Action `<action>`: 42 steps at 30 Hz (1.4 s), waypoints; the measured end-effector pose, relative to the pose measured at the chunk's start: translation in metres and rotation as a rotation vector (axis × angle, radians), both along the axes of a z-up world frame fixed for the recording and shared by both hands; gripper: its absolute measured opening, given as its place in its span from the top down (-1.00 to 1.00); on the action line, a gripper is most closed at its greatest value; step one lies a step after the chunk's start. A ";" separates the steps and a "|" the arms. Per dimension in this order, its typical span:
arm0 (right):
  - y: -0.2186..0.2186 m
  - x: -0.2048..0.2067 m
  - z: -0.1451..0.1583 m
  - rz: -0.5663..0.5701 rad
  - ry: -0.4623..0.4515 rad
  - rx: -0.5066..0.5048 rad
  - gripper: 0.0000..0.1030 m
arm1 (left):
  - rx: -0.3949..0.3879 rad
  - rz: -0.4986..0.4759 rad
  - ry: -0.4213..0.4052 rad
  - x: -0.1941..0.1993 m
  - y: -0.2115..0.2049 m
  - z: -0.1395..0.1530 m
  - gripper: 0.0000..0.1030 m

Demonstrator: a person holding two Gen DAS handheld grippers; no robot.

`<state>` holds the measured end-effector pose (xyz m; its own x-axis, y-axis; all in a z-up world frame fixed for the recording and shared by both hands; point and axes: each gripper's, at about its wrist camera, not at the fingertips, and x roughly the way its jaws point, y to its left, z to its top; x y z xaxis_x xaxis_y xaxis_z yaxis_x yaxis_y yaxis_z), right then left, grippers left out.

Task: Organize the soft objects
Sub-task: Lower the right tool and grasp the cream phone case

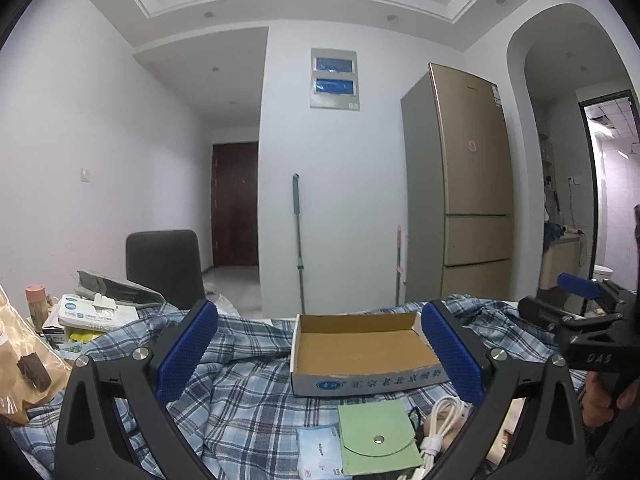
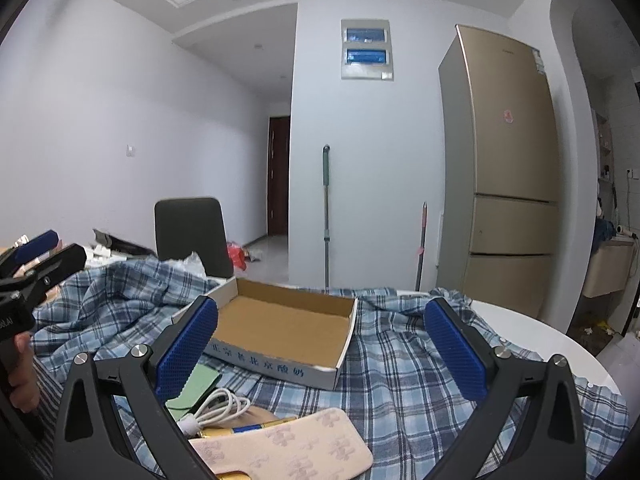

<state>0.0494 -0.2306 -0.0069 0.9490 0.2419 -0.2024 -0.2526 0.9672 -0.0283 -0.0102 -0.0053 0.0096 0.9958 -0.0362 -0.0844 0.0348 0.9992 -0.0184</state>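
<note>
Left wrist view: the left hand-held gripper was spread wide and grasped nothing, above a blue plaid cloth covering the desk.
Right wrist view: the right hand-held gripper was likewise released, its blue pads far apart.
Cardboard tray: empty, resting on the plaid cloth, printed side toward the cameras.
Green pouch: flat on the cloth just in front of the tray, snap button up.
White cable: coiled, just beside the pouch on its right.
Light blue packet: on the cloth, its edge tucked under the pouch's left side.
Pink patterned pouch: near the bottom of the right wrist view, close to the cable.
Tissue box: at the far left of the desk among clutter.
Background: a gold fridge, a dark chair, a mop against the wall.
</note>
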 end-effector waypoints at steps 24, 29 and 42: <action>-0.033 0.044 -0.059 -0.016 0.759 0.365 -0.78 | 0.067 0.019 0.211 0.030 -0.007 -0.014 -1.00; -0.028 0.067 -0.087 -0.087 0.974 0.355 -0.78 | 0.062 0.015 0.226 0.033 -0.006 -0.015 -1.00; -0.005 0.092 -0.094 -0.081 1.026 0.310 -0.78 | 0.035 0.012 0.238 0.036 -0.004 -0.017 -1.00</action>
<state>0.1417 -0.2351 -0.1004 0.3765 0.3641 -0.8519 0.0486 0.9105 0.4106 0.0256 -0.0089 -0.0070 0.9480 -0.0170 -0.3179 0.0215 0.9997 0.0104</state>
